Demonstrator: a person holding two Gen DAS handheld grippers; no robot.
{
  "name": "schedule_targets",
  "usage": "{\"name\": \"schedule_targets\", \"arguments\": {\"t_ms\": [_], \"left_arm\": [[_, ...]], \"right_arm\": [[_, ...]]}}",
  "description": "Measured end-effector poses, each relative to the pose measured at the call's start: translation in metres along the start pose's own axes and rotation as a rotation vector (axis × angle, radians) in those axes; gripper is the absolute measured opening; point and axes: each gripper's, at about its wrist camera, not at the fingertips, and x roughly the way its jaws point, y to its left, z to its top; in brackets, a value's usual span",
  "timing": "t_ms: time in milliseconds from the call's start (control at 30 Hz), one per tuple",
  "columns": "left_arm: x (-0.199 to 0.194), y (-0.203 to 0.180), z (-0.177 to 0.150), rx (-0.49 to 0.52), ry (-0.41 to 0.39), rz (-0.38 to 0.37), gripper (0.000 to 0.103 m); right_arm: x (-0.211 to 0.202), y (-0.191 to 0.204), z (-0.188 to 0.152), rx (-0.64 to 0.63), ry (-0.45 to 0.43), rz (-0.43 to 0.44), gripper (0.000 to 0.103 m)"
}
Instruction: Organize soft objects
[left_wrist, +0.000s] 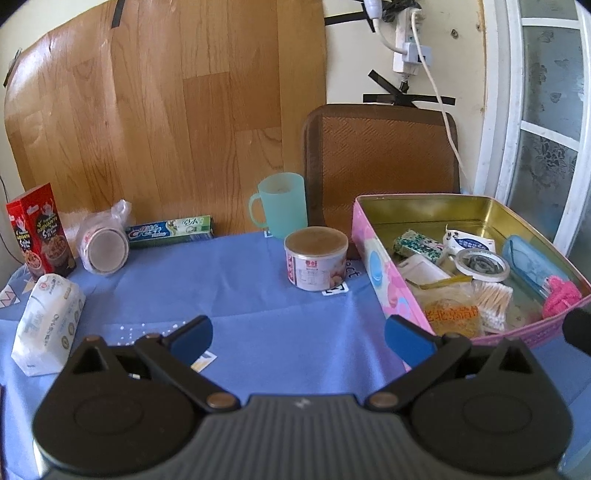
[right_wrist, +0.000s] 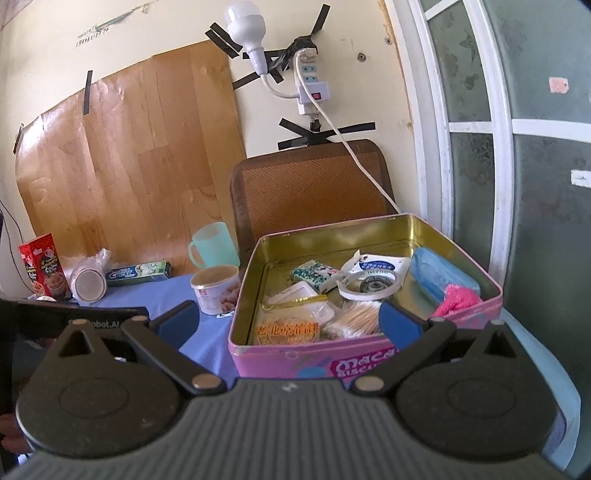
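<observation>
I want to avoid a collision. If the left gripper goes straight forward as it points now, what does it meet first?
Probably the round can: it stands on the blue cloth ahead of the open left gripper, slightly right of centre. Depth is unclear.

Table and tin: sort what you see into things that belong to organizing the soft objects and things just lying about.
Belongs to the job:
tissue pack
pink tin
pink yarn
blue pouch
cotton swabs

Just lying about:
can
green mug
toothpaste box
red box
tape roll

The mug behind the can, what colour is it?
The mug is pale mint green, clearest in the left wrist view.
</observation>
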Motion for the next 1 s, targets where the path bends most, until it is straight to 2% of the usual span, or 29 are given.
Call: {"name": "schedule_targets", "arguments": {"t_ms": [767, 1000], "left_arm": [[0.007, 0.034, -0.007, -0.054, -0.005, -0.027, 0.103], [0.003, 0.052, -0.012, -0.074, -0.011, -0.01, 0.103]], "right_arm": [[0.006, 0.027, -0.006, -0.028, 0.049, -0.038, 0.103], [0.008, 0.039, -0.005, -0.034, 0.052, -0.032, 0.103]]}}
